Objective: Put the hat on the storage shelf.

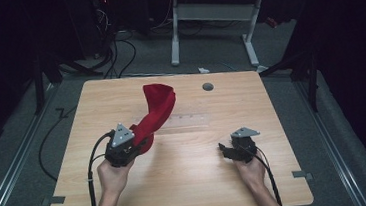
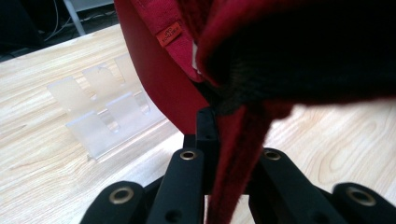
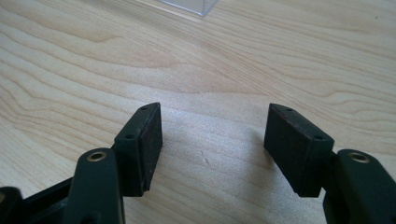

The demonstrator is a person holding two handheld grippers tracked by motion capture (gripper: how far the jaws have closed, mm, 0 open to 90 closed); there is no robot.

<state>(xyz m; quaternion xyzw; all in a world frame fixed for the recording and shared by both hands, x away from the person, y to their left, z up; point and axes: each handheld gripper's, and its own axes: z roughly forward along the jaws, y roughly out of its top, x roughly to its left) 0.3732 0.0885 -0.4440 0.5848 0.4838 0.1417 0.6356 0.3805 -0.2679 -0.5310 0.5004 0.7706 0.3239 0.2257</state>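
Observation:
A red cloth (image 1: 157, 110) rises in a curved band from my left gripper (image 1: 137, 144) toward the back of the wooden table (image 1: 188, 183). In the left gripper view the jaws are shut on a fold of the red cloth (image 2: 280, 56), which drapes over the left gripper (image 2: 224, 126); a small orange label (image 2: 169, 33) shows on it. My right gripper (image 1: 225, 149) sits low over the bare wood at the right, well apart from the cloth. Its black pads (image 3: 144, 140) stand wide apart with nothing between them, the right gripper (image 3: 212, 140) open.
A clear plastic stand (image 1: 187, 121) lies mid-table, just right of the cloth; it also appears as the clear stand (image 2: 105, 116) beside the cloth and the clear stand's corner (image 3: 189, 5) ahead of the right gripper. A grey round cap (image 1: 207, 87) sits near the far edge.

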